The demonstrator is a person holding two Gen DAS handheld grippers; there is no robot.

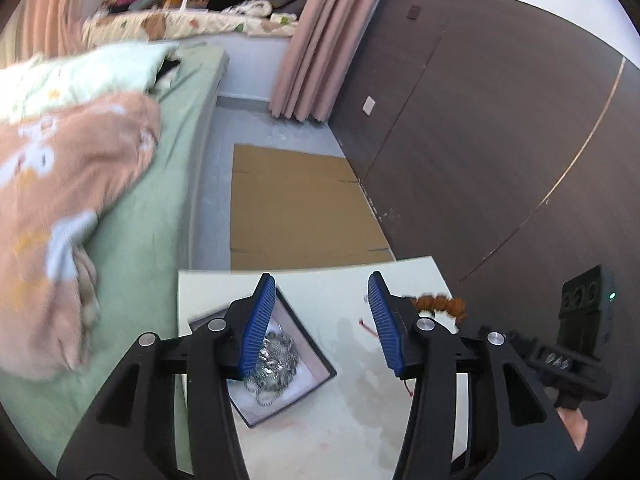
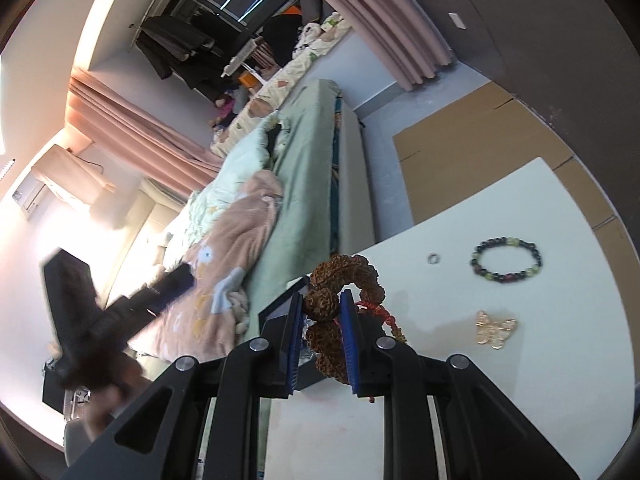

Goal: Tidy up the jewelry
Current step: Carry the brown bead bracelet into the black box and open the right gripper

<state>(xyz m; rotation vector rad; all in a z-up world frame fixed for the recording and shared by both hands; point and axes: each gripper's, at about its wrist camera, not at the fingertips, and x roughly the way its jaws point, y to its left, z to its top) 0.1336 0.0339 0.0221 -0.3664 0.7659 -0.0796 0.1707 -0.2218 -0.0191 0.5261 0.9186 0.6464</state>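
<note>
The right gripper clamps one brown seed-bead bracelet, its loop running lengthwise up beyond the pads. The left gripper gapes empty above one jewelry box of silver chains.

Both fisheye views are bent strongly at the edges, and dark vignetted corners are seen around each round picture. In the left wrist view the peach patterned blanket at the left is smeared by motion blur, while the white glossy table is rendered fairly sharp, with faint reflections on it. In the right wrist view strong warm glare is cast from the left, the wall there is washed out, and the left claw is blurred.
</note>
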